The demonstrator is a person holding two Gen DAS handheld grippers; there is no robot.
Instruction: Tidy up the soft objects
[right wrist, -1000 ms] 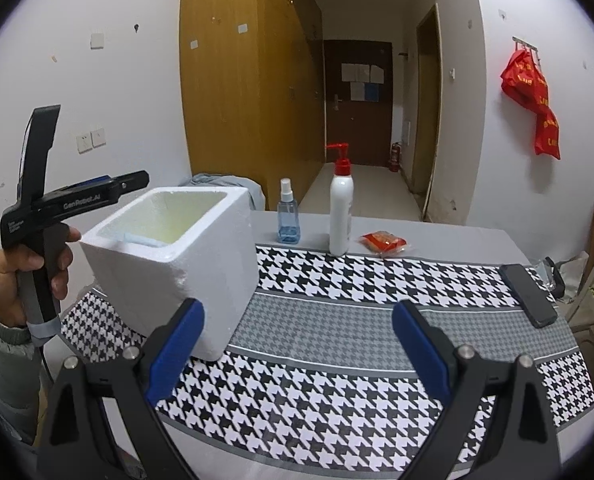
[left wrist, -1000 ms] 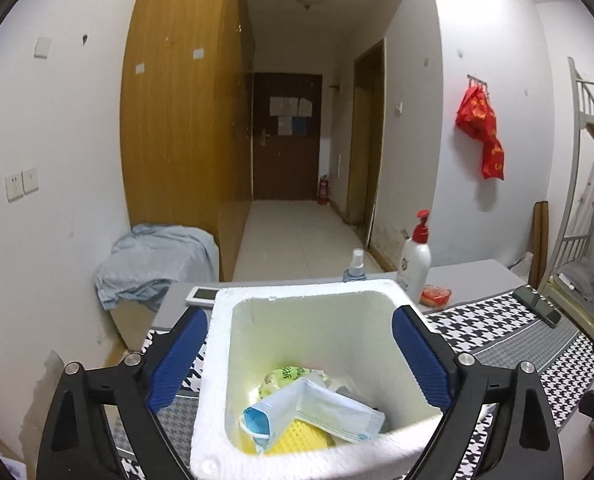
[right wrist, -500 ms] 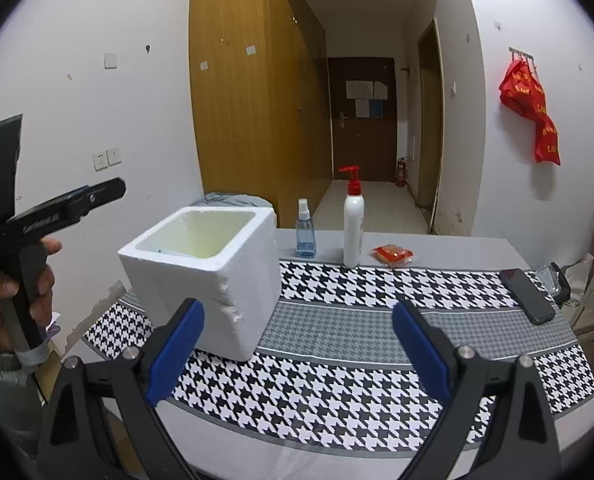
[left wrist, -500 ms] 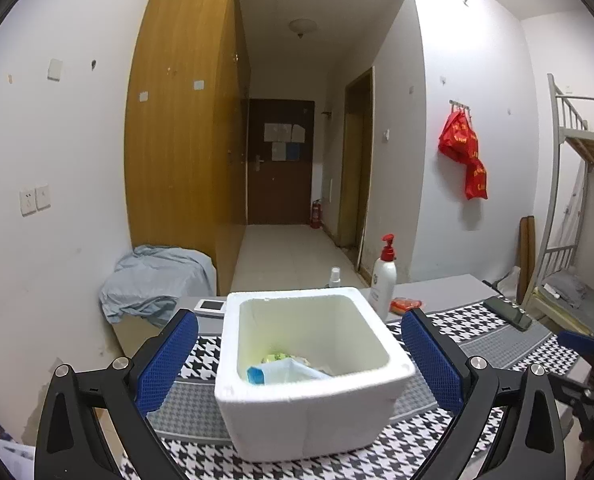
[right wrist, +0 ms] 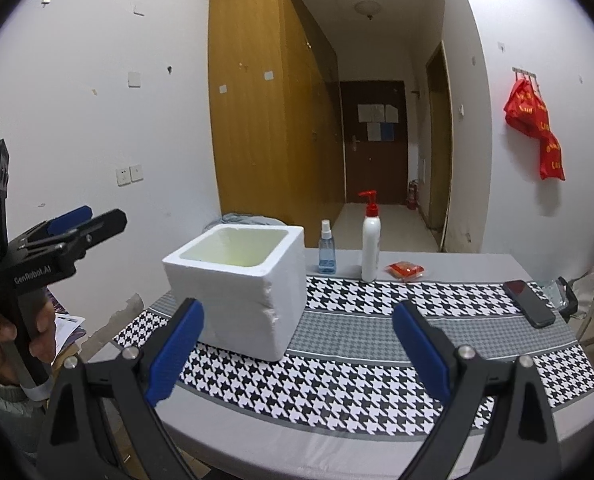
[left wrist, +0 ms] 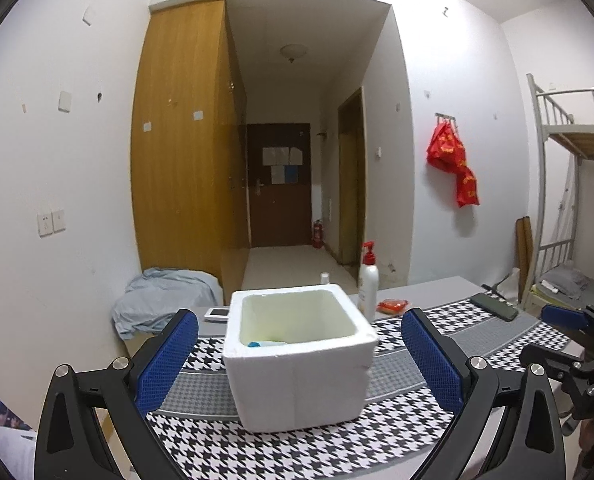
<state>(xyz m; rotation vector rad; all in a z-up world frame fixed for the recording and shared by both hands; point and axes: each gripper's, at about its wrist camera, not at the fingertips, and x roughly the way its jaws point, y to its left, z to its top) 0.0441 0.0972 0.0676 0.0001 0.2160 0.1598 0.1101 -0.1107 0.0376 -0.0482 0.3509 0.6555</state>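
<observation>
— Where did the grippers stand when this was taken?

— I had the left gripper [left wrist: 299, 356] held back from the table [left wrist: 429, 285], its jaws spread as wide as they go and gripping nothing. The white foam box [left wrist: 297, 364] sat on the checked cloth [left wrist: 297, 448] beyond the fingertips, framed in the gap between the two blue pads [left wrist: 169, 360] but touched by neither. From the right wrist camera the same gripper [right wrist: 85, 224] showed at the far left, in a hand [right wrist: 9, 344].

— And the right one?

— The right gripper [right wrist: 297, 356] was released too, jaws wide apart, empty. The box [right wrist: 237, 284] stood ahead of its left finger, clear of it; bare cloth [right wrist: 357, 372] lay between the fingers.

— The soft things?

— Down in the box. Over the rim nearest my left fingers I saw only a pale blue edge [left wrist: 263, 344] at the bottom; I could not tell what else lay under it.

— What else was out there?

— Past the box, away from the fingers: a small spray bottle [right wrist: 327, 250], a white pump bottle [right wrist: 370, 246] with a red top, a red packet [right wrist: 404, 270]. Beyond the right finger lay a dark phone [right wrist: 529, 309], near the table's edge.
</observation>
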